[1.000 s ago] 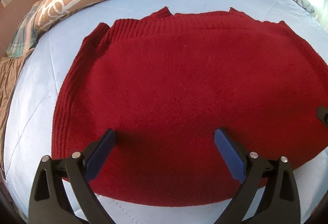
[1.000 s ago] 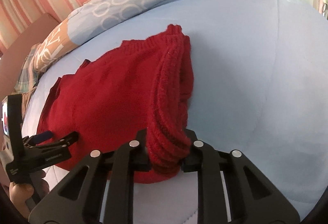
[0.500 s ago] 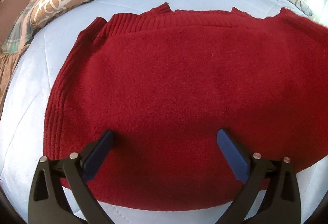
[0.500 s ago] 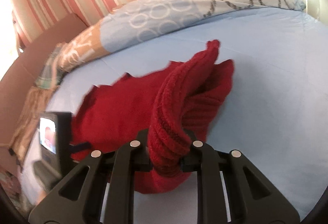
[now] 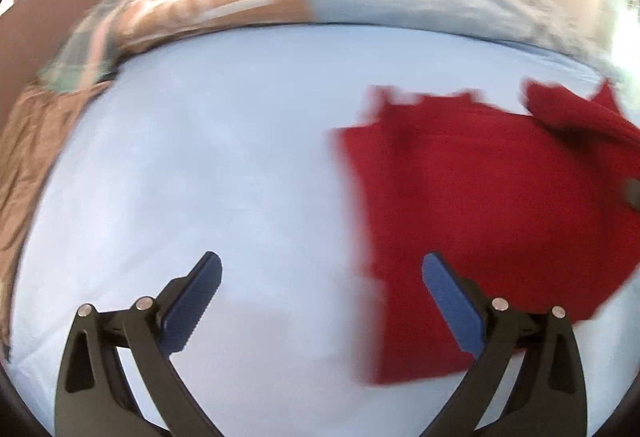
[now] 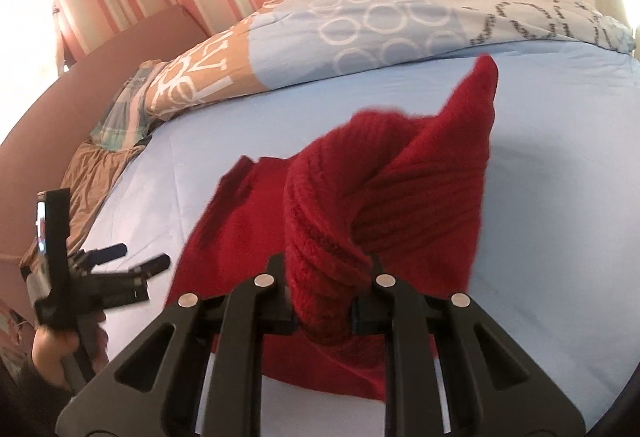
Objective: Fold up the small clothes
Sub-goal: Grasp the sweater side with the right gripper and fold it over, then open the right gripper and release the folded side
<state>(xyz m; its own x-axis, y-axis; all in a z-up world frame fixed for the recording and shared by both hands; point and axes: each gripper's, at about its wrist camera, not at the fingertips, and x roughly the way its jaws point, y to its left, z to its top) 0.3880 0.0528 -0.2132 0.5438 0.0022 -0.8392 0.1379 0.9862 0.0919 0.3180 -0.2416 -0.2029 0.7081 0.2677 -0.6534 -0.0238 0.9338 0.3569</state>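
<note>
Folding is under way on the light-blue bedsheet (image 6: 560, 141). Left of the red knitted sweater (image 5: 480, 197), the left gripper (image 5: 320, 277) is held spread and empty over bare sheet. The sweater's ribbed edge is clamped and lifted by the right gripper (image 6: 326, 301); carrying it across the flat body is probably needed next.
</note>
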